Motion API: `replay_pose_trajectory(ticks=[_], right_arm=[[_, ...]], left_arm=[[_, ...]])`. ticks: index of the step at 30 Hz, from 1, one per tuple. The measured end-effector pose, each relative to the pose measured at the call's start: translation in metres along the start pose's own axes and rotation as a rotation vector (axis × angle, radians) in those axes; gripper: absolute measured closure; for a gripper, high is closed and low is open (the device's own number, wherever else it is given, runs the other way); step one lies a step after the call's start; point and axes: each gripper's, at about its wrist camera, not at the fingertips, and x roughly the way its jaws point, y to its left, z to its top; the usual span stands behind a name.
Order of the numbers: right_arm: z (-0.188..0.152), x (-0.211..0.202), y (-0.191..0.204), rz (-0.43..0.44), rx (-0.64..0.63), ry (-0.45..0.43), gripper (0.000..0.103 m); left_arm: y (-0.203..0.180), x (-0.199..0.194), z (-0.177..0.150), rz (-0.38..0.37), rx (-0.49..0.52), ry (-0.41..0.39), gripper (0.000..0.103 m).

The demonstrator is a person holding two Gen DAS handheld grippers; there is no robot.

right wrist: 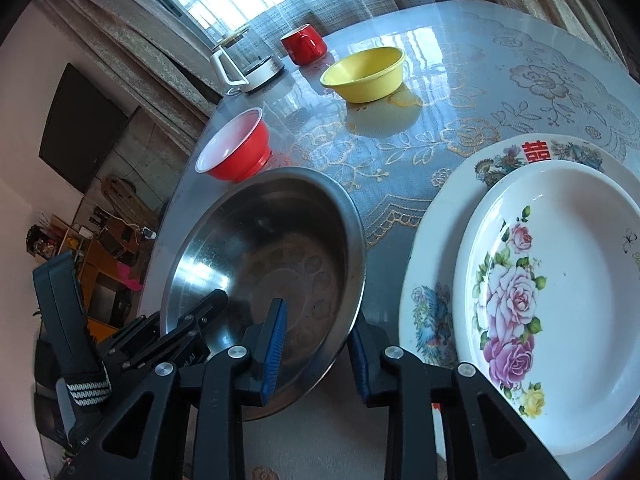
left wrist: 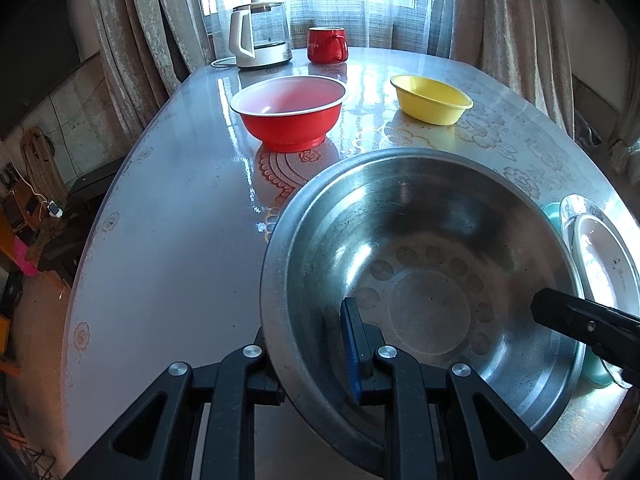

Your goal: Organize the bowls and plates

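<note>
A large steel bowl lies near the table's front edge. My left gripper is shut on its left rim, blue pad inside, other finger outside. My right gripper clamps the right rim the same way, and its black fingers show at the bowl's right side in the left wrist view. A red bowl and a yellow bowl stand farther back. Right of the steel bowl a floral plate rests on a larger patterned plate.
A glass kettle and a red mug stand at the far end by the curtained window. The lace-patterned table drops off at its left edge to a cluttered floor. A teal plate peeks out under the stack.
</note>
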Motion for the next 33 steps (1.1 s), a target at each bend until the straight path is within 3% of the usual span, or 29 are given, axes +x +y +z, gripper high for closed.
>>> replay_pose_trajectory(ticks=[3,15,22,28,31,33], right_arm=[[0.000,0.001,-0.004,0.003,0.016,-0.003,0.084],[0.003,0.011,0.002,0.010,-0.019,-0.005,0.084],[0.002,0.005,-0.001,0.033,0.013,-0.018,0.078],[0.005,-0.010,-0.004,-0.008,0.013,-0.063,0.073],[0.006,-0.017,-0.009,-0.011,0.027,-0.079,0.073],[0.006,-0.021,-0.012,-0.013,0.041,-0.093,0.072]], left_arm=[[0.001,0.000,0.000,-0.001,-0.001,0.002,0.081],[0.005,-0.002,-0.002,0.005,-0.021,0.006,0.081],[0.006,-0.003,-0.002,-0.007,-0.028,0.010,0.079],[0.008,-0.006,-0.004,-0.041,-0.039,0.030,0.079],[0.007,-0.009,-0.005,-0.057,-0.038,0.030,0.067],[0.005,-0.015,-0.005,-0.047,-0.029,0.005,0.051]])
